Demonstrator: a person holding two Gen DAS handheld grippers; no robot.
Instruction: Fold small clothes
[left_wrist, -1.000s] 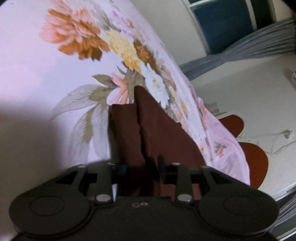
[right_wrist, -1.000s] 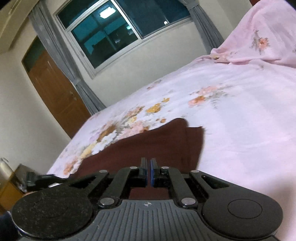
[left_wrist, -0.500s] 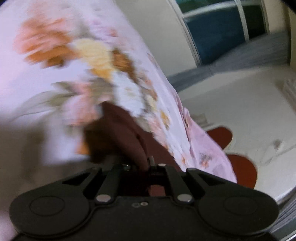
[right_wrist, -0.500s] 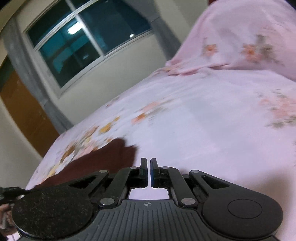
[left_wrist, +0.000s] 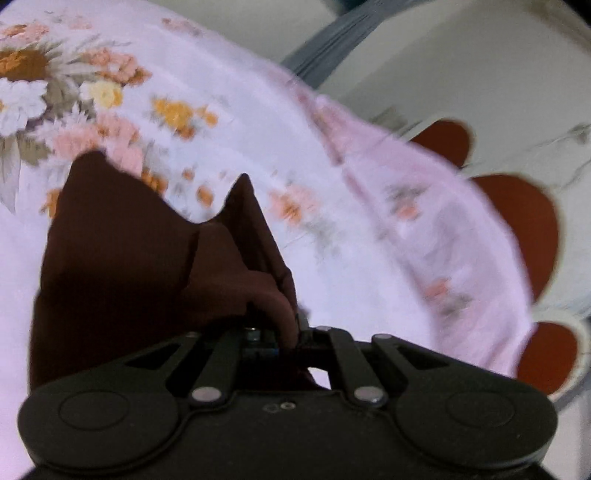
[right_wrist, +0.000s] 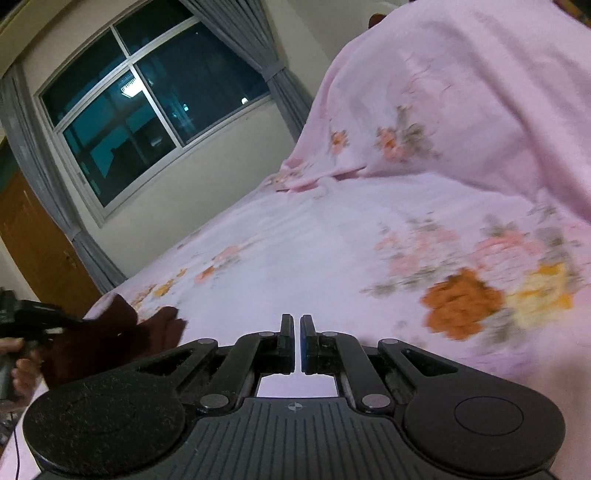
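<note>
The left hand-held gripper (left_wrist: 291, 332) has its jaws pinched together on a bunched fold of the dark brown cloth (left_wrist: 122, 243), which drapes away from the fingers toward the left and lies over the bed sheet (left_wrist: 354, 280), a pale pink sheet printed with orange, yellow and white flowers. One pointed corner of the cloth stands up just above the grip. Past the edge of the bed, on the right of the left wrist view, a pale floor with round red patches (left_wrist: 521, 225) shows, blurred. The right hand-held gripper (right_wrist: 297, 330) has its jaws drawn together with only a thin slit between them and nothing in it; it is above bare sheet, well apart from the cloth. In the right wrist view the cloth sits at the far left, near the bed's edge, where the other gripper reaches into it with a hand (right_wrist: 18, 365) on its grip. Behind the bed are a dark window (right_wrist: 147, 107), grey curtains (right_wrist: 258, 48) and a wooden door (right_wrist: 33, 243).
</note>
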